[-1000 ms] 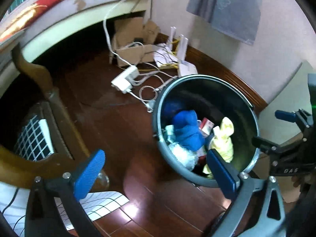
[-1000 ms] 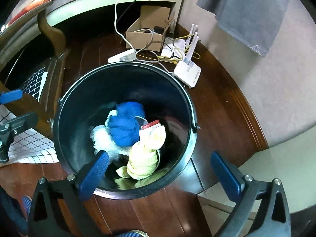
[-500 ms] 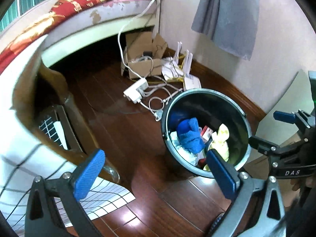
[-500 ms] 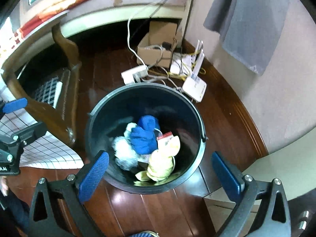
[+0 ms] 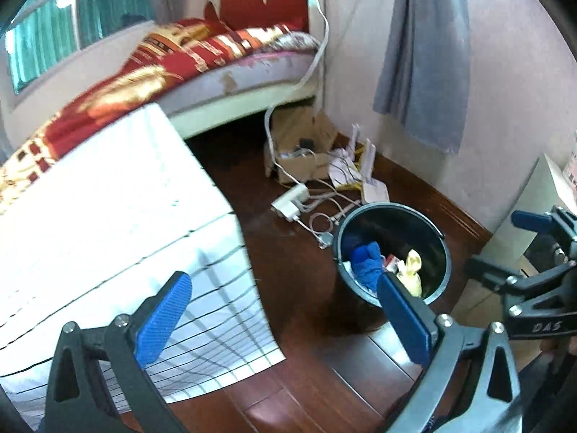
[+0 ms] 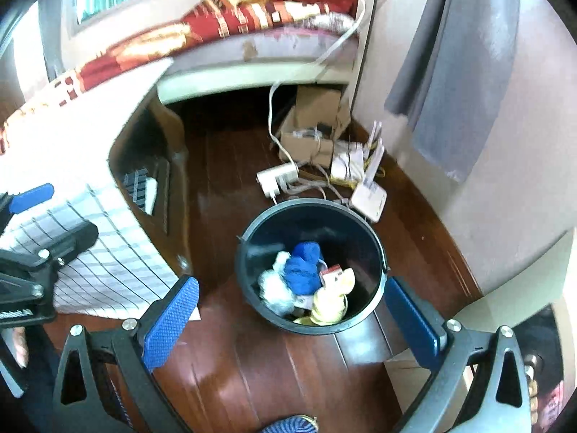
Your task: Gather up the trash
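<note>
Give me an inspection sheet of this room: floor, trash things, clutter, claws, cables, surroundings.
Surface: dark wood floor, glossy.
Job's things: black bin on the floor holds blue cloth, yellow wad, white plastic.
Clutter: cardboard box, white router.
Grippers: left claw and right claw open, empty.
Cables: white power strip with tangled leads behind the bin.
Surroundings: bed, checked cloth, grey towel.
</note>
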